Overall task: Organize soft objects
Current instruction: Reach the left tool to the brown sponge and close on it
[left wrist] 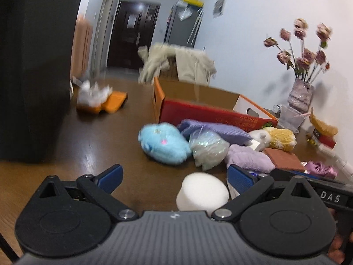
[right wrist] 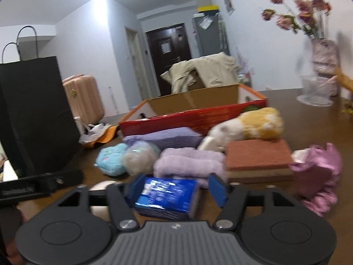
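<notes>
**Blue packet between my right jaws, left jaws spread wide**

I am holding my right gripper [right wrist: 176,191] over the brown table [left wrist: 92,137], and a blue packet [right wrist: 166,197] is sitting between its blue pads. The left pad is lying against the packet; on the right side a slim gap is showing, so I cannot tell whether the grip is firm. My left gripper [left wrist: 175,177] is standing wide open, gripping nothing, with a white foam cylinder [left wrist: 202,191] lying on the table between its fingers, nearer the right one.

Ahead, the soft things are crowding together just in front of the red cardboard box [right wrist: 194,119]: a light blue plush [left wrist: 163,144], a clear bagged bundle [left wrist: 207,149], a folded lilac towel [right wrist: 189,162], a purple cloth [right wrist: 163,138], a yellow and white plush [right wrist: 253,127], a brown sponge block [right wrist: 258,156] and a pink ruffled bundle [right wrist: 317,176].
</notes>
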Tool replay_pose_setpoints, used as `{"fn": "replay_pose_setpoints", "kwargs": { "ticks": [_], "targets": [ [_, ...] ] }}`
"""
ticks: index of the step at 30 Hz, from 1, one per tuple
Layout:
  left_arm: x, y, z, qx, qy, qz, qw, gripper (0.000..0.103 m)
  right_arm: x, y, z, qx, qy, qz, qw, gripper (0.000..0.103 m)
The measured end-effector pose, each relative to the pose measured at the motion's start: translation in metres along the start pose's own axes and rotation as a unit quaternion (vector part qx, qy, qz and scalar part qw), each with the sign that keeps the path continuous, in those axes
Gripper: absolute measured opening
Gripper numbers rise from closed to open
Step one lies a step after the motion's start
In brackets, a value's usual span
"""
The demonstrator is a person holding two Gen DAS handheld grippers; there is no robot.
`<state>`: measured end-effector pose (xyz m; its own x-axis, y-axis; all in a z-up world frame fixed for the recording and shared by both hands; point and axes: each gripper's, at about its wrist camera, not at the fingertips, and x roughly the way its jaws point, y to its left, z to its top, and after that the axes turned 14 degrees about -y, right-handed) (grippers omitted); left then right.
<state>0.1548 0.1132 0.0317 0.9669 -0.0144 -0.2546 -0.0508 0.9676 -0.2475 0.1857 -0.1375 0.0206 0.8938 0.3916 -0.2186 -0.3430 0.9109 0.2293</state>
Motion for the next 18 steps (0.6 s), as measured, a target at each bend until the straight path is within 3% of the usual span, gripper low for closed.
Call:
{"fn": "replay_pose_setpoints", "kwargs": {
  "ticks": [2, 4, 11, 14, 18],
  "targets": [
    [0.009, 0.010, 0.000, -0.030, 0.022, -0.015, 0.9992, 0.083, 0.008, 0.008, 0.001, 0.000, 0.005, 0.020, 1.000, 0.052],
    [0.016, 0.014, 0.001, -0.041, 0.038, -0.023, 0.9982, 0.076, 0.018, 0.014, 0.000, -0.011, 0.014, 0.022, 1.000, 0.052],
    [0.026, -0.014, 0.007, -0.004, 0.046, -0.070, 0.9964, 0.070, 0.035, -0.001, -0.003, -0.003, 0.042, -0.023, 0.999, 0.052],
    [0.024, -0.030, 0.006, 0.001, 0.039, -0.095, 0.9947, 0.066, 0.029, -0.011, -0.004, -0.002, 0.038, -0.036, 0.999, 0.052],
    [0.035, -0.059, 0.005, 0.011, 0.059, -0.126, 0.9903, 0.061, 0.020, -0.033, 0.000, 0.008, 0.029, -0.059, 0.998, 0.051]
  ]
}}
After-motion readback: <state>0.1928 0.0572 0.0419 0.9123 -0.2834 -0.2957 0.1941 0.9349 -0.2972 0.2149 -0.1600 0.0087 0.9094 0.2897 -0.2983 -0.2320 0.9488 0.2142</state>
